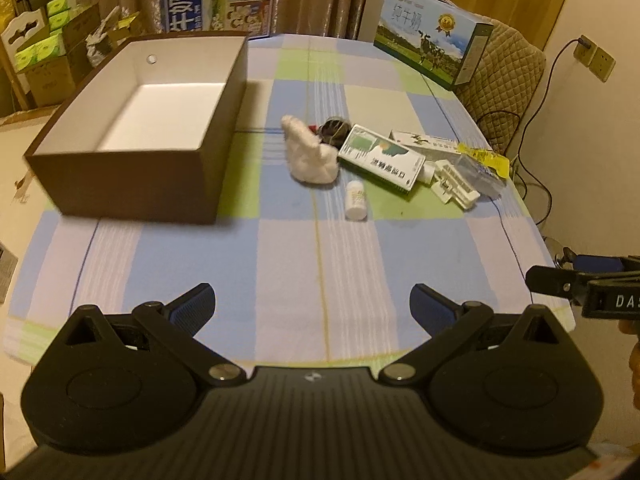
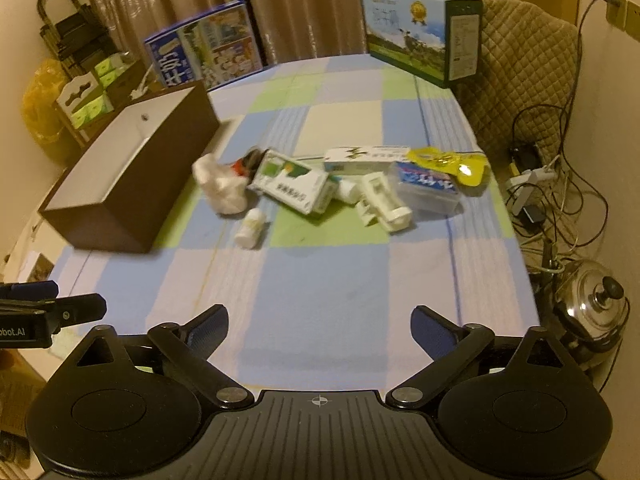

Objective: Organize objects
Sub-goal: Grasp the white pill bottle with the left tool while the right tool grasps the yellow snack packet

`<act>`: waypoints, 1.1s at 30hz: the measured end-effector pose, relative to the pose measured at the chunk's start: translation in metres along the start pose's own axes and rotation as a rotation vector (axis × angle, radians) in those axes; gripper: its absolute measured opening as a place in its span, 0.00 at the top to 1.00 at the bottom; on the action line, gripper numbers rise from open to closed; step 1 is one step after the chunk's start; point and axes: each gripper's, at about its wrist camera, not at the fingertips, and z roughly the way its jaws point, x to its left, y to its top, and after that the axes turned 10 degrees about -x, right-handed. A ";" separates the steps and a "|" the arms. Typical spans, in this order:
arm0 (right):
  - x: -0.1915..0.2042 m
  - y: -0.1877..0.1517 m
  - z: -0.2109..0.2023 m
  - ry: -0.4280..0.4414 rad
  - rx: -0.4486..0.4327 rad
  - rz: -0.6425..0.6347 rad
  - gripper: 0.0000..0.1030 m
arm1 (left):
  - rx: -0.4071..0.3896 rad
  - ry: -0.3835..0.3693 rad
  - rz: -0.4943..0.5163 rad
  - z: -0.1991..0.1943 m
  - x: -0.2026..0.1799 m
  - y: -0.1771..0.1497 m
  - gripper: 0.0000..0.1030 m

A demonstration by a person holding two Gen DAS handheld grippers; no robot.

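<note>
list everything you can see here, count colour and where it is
storage box: 1, brown outside, white inside, empty, left on the tablecloth
tablecloth: 1, blue, green and white checks, over the table
white cloth: 1, right of the storage box
small bottle: 1, white, lying nearest the camera
medicine cartons: 2, white and green, in the pile
clear case: 1, blue label, right of the pile
yellow packet: 1, behind the clear case
milk cartons: 2, blue, far edge
kettle: 1, steel, off the table to the right
left tongs: open, empty
right tongs: open, empty
</note>
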 end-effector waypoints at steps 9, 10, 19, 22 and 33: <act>-0.057 0.020 0.028 -0.008 0.009 0.043 0.11 | -0.001 -0.014 0.043 0.057 -0.034 0.017 0.12; -0.063 0.022 0.031 -0.011 0.011 0.051 0.11 | -0.002 -0.019 0.048 0.065 -0.037 0.019 0.13; -0.111 0.034 0.047 -0.055 0.019 0.111 0.12 | 0.015 -0.029 0.115 0.139 -0.055 0.032 0.38; -0.124 0.037 0.051 -0.075 0.021 0.130 0.13 | 0.036 -0.038 0.130 0.160 -0.058 0.036 0.45; -0.156 0.047 0.062 -0.111 0.027 0.177 0.14 | 0.115 -0.039 0.189 0.225 -0.066 0.044 0.68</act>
